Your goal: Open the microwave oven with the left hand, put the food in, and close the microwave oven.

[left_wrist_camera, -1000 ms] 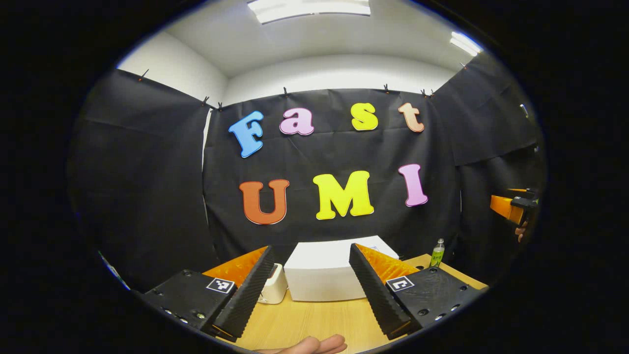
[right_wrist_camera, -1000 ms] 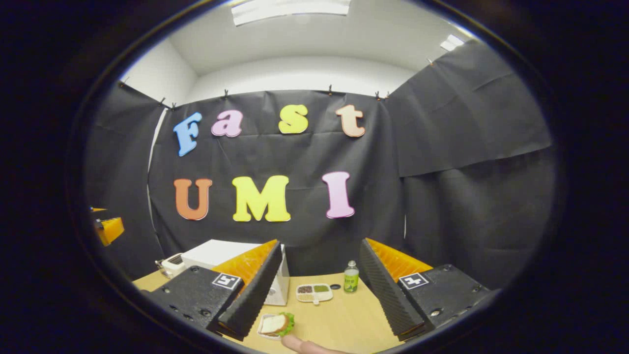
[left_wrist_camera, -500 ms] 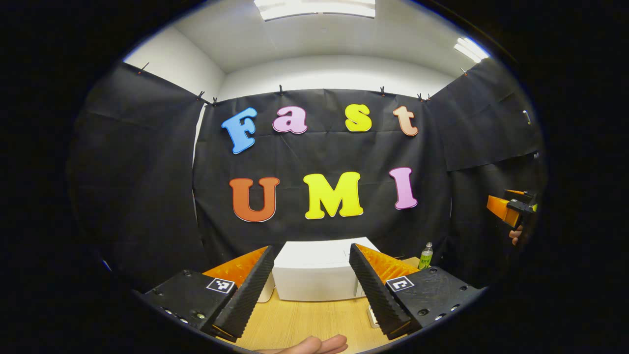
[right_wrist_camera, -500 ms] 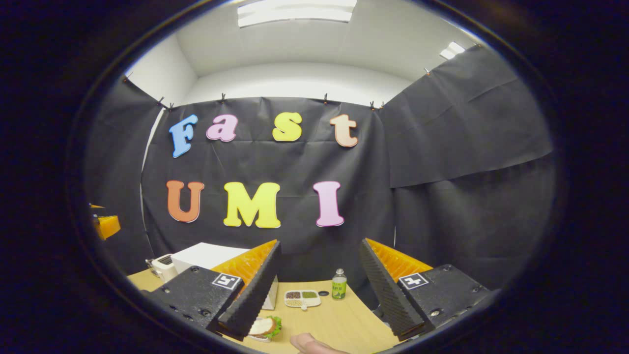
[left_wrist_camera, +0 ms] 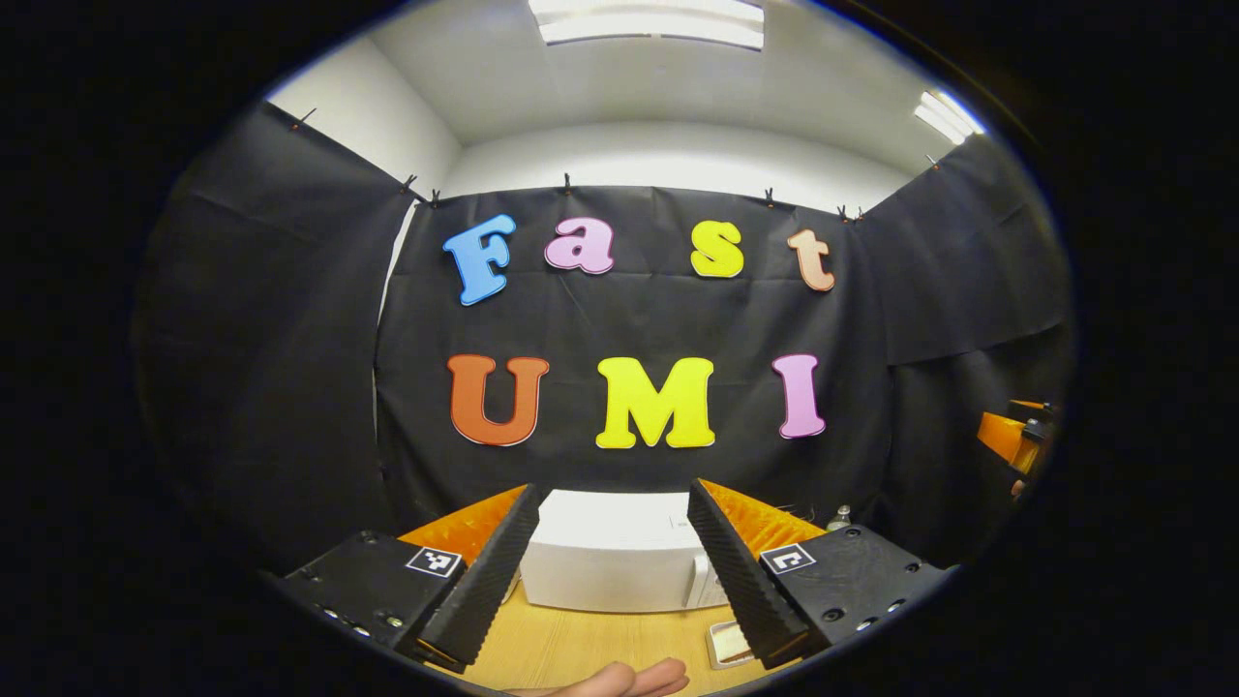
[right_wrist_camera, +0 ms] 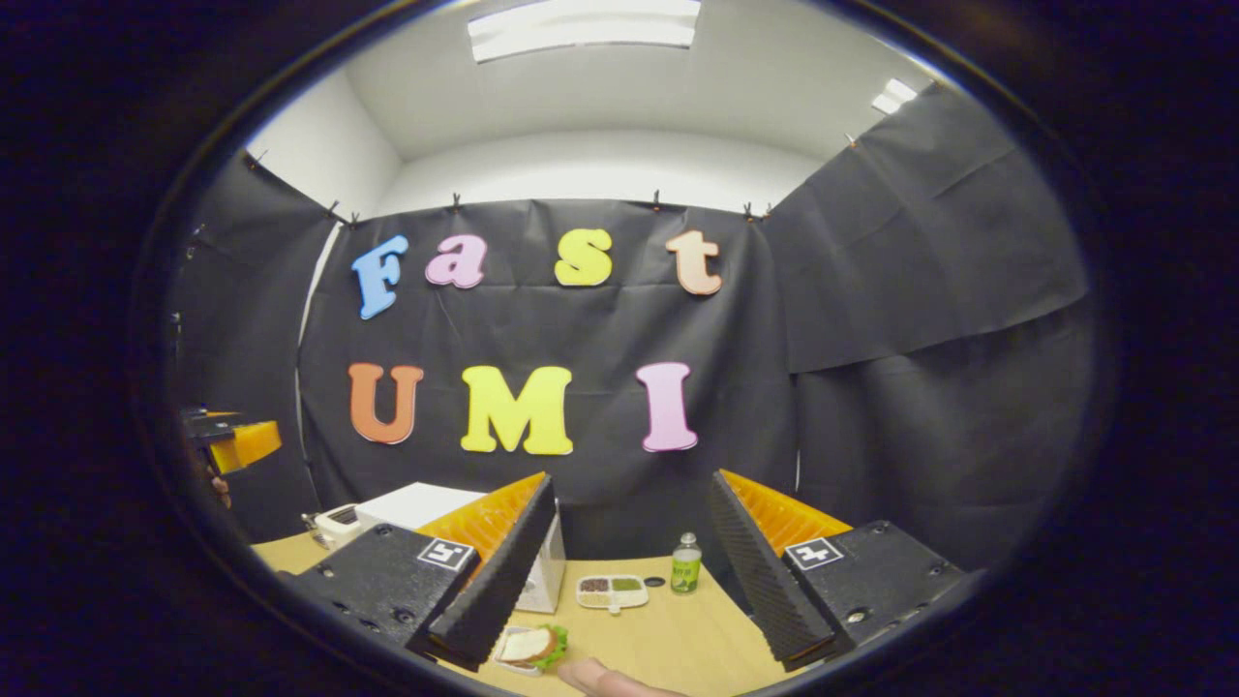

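Both grippers hang in the air above the wooden bench, neither touching anything. In the left gripper view, the left gripper has its two ridged black fingers spread wide apart with nothing between them but open air. Straight ahead, framed in that gap, sits the white microwave oven toward the back edge of the bench, up against the black cloth wall; its door looks closed. Just beside the right-hand finger, near the front edge, a corner of a small tray peeks out, its contents hidden by the finger. A person's fingertips show at the very bottom. Far off at the right rim hangs the other gripper's orange body.

Over to the right gripper view: the right gripper is just as wide open, fingers well apart, holding nothing. The food, a sandwich with green lettuce showing at its edge, lies in its little white tray near the front edge of the bench, just beside the tip of the left-hand finger. Farther back, between the fingers, a divided white dish with dark and green fillings rests on the wood, and a small green bottle stands upright just beside it. The microwave oven is partly hidden behind the left-hand finger, with a small white appliance beside it at the bench's far left corner; what it is I cannot tell.
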A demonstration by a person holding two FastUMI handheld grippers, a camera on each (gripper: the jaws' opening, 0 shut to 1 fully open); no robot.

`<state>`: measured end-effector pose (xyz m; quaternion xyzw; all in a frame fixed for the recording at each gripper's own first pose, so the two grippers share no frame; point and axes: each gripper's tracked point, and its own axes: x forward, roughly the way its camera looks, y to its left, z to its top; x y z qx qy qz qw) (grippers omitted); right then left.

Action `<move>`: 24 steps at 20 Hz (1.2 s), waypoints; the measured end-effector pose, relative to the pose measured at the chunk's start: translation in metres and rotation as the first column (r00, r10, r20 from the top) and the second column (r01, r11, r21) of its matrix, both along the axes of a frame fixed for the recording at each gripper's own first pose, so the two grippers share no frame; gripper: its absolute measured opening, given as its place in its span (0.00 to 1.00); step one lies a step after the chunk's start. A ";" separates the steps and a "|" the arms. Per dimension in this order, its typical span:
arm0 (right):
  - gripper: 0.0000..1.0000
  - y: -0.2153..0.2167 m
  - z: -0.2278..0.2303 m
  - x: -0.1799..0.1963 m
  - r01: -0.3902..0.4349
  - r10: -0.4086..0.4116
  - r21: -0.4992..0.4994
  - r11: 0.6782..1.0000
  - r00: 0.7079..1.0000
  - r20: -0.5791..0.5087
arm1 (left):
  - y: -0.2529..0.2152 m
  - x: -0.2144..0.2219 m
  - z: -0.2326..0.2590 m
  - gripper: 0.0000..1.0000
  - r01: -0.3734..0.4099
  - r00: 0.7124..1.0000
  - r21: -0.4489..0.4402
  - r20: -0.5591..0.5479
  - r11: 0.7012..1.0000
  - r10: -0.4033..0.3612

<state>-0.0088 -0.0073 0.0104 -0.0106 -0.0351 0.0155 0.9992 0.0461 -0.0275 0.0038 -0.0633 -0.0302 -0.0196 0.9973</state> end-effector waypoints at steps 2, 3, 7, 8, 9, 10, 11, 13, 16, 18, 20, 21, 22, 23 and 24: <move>0.94 -0.005 -0.003 0.004 0.001 -0.001 -0.005 1.000 1.000 -0.005 | -0.007 0.016 -0.011 0.96 0.006 1.000 -0.016 -0.016 1.000 -0.007; 1.00 -0.005 -0.006 0.003 -0.002 0.002 -0.001 1.000 1.000 -0.012 | -0.013 0.024 -0.020 0.96 0.014 0.999 -0.024 -0.038 1.000 -0.015; 0.94 -0.004 0.003 -0.004 -0.025 0.024 0.020 0.999 0.999 0.021 | -0.040 0.061 -0.059 0.97 0.049 0.994 -0.042 -0.100 0.998 -0.053; 0.94 -0.007 0.008 -0.005 -0.018 0.017 0.018 1.000 0.999 0.034 | -0.049 0.071 -0.071 0.97 0.060 0.991 -0.040 -0.115 0.997 -0.065; 1.00 -0.006 0.010 -0.007 -0.019 0.018 0.014 1.000 0.999 0.044 | -0.058 0.079 -0.083 0.96 0.066 0.989 -0.038 -0.128 0.997 -0.070; 0.94 -0.005 0.013 -0.009 -0.025 0.024 0.008 1.000 0.998 0.050 | -0.065 0.089 -0.096 0.95 0.073 0.987 -0.038 -0.143 0.997 -0.077; 0.94 -0.004 0.014 -0.012 -0.028 0.028 0.002 1.000 0.998 0.056 | -0.077 0.099 -0.111 0.95 0.090 0.982 -0.042 -0.163 0.995 -0.096; 0.94 -0.005 0.017 -0.021 -0.030 0.031 -0.011 0.999 0.997 0.068 | -0.098 0.117 -0.135 0.96 0.128 0.973 -0.053 -0.185 0.990 -0.136; 1.00 -0.009 0.019 -0.027 -0.033 0.035 -0.022 0.999 0.996 0.085 | -0.118 0.144 -0.169 0.96 0.139 0.974 -0.032 -0.177 0.990 -0.142; 0.94 -0.014 0.016 -0.025 -0.032 0.034 -0.026 0.999 0.996 0.085 | -0.137 0.161 -0.195 0.95 0.160 0.966 -0.019 -0.204 0.987 -0.161; 0.94 -0.019 0.013 -0.022 -0.034 0.036 -0.029 0.999 0.995 0.089 | -0.150 0.172 -0.216 0.95 0.164 0.961 -0.009 -0.223 0.986 -0.162; 0.94 -0.021 0.013 -0.020 -0.039 0.042 -0.029 0.999 0.994 0.099 | -0.157 0.175 -0.227 0.95 0.169 0.959 -0.010 -0.228 0.985 -0.167; 0.94 -0.024 0.014 -0.018 -0.039 0.042 -0.026 0.999 0.993 0.111 | -0.163 0.181 -0.238 0.95 0.168 0.957 -0.004 -0.239 0.986 -0.164; 1.00 -0.031 0.011 -0.013 -0.031 0.034 -0.025 0.999 0.993 0.116 | -0.168 0.185 -0.250 0.95 0.174 0.952 0.006 -0.256 0.985 -0.167; 0.94 -0.034 0.008 -0.009 -0.030 0.033 -0.029 0.999 0.993 0.112 | -0.174 0.187 -0.262 0.95 0.174 0.948 0.016 -0.273 0.985 -0.163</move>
